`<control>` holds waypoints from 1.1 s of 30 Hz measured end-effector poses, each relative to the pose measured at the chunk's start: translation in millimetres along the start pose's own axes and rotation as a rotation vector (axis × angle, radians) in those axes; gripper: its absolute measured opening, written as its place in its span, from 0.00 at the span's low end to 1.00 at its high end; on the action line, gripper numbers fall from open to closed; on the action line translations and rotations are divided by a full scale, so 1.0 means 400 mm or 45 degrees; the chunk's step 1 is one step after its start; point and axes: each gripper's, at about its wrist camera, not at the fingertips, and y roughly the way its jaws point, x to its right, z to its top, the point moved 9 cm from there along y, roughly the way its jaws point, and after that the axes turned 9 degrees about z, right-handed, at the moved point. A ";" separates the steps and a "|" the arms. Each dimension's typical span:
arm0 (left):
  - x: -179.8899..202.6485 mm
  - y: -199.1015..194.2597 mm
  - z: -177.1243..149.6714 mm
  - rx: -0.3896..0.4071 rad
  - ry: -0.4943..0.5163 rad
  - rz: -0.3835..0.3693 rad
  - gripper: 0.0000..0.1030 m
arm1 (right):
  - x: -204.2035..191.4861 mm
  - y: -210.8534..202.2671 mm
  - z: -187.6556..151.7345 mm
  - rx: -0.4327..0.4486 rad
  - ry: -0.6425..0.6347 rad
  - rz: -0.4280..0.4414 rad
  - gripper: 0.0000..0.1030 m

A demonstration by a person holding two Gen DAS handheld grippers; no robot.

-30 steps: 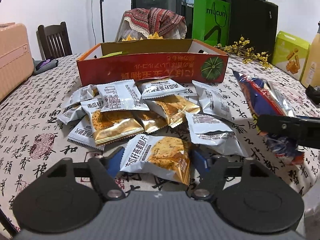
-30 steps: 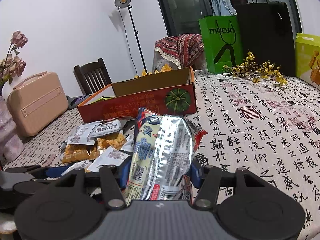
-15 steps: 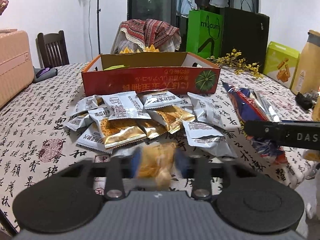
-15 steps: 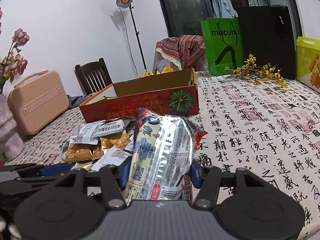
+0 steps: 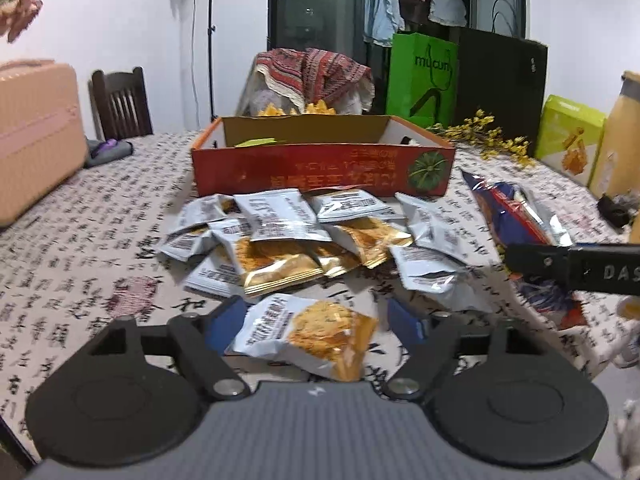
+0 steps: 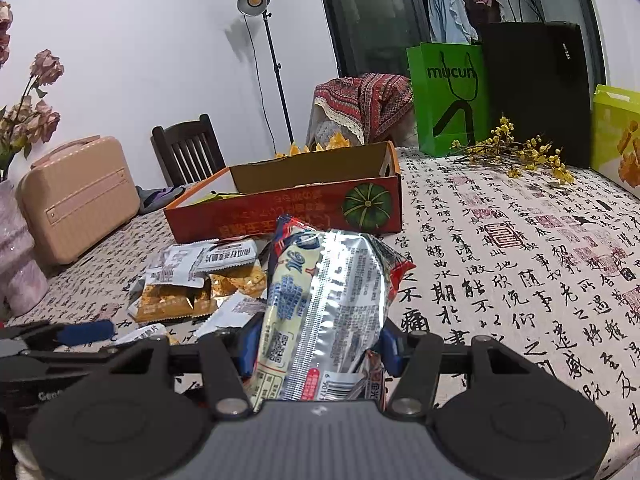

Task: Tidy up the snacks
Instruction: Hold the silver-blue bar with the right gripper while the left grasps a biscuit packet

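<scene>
Lying between the spread fingers of the left gripper (image 5: 312, 316) is a small snack packet (image 5: 308, 330), silver at one end and gold at the other. The jaws have just been opening, and the blue pads stand clear of the packet on both sides, so it looks released rather than gripped. Just beyond it, a heap of similar packets (image 5: 288, 240) sits on the tablecloth (image 5: 80, 248) printed with black characters. Behind the heap stands a shallow red cardboard box (image 5: 320, 168), open at the top, probably where the snacks belong. The right gripper (image 6: 316, 344) pinches a long foil snack bag (image 6: 324, 300) near its lower end, holding it upright above the table, likely ready to carry towards the box. A pink case (image 6: 76, 196) rests at the table's far left.
</scene>
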 end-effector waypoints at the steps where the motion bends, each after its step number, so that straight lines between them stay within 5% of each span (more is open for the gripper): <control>1: -0.001 0.006 -0.003 -0.016 -0.001 -0.005 0.82 | -0.001 0.001 -0.001 -0.002 -0.001 0.000 0.55; 3: -0.003 0.022 -0.012 -0.047 0.001 0.021 0.98 | -0.006 0.001 -0.003 -0.005 -0.004 0.002 0.55; 13: -0.019 0.091 -0.041 -0.103 -0.028 0.076 1.00 | -0.004 0.013 -0.013 -0.022 -0.001 0.003 0.55; 22: -0.028 0.051 -0.036 -0.046 -0.091 0.016 0.65 | -0.011 0.024 -0.019 -0.035 -0.006 0.016 0.55; 33: -0.049 -0.003 -0.025 0.028 -0.112 0.003 0.58 | -0.021 0.016 -0.024 -0.032 -0.014 0.020 0.55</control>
